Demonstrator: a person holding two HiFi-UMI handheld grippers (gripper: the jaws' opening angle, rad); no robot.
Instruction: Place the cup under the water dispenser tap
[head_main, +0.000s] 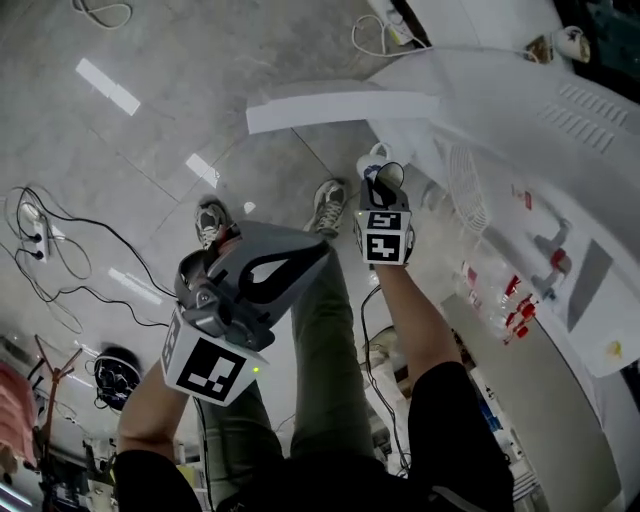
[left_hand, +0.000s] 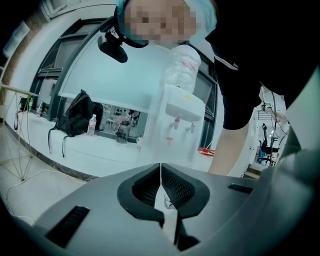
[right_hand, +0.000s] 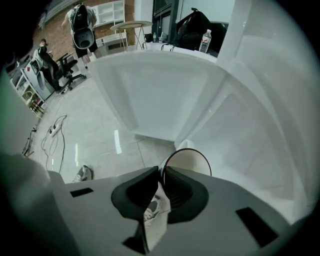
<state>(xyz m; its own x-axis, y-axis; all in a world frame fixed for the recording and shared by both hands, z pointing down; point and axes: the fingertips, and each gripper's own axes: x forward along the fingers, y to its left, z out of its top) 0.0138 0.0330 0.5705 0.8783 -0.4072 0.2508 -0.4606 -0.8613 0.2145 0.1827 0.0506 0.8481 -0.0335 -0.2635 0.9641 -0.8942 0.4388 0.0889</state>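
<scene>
Cup (right_hand: 189, 161) hangs over the glossy grey tile floor (head_main: 150, 130), close against the white water dispenser (head_main: 520, 120), with my right gripper (right_hand: 161, 173) clamped on its rim wall. Its open mouth faces my right gripper view, so its long axis runs on along the jaws. My left gripper (left_hand: 160, 171) is clenched on nothing, and only its view shows the dispenser's taps (left_hand: 176, 125) and top bottle (left_hand: 181, 70).

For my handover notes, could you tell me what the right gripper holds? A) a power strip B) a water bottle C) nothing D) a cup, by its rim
D: the right gripper has its jaws pinched on the white cup at its rim.
</scene>
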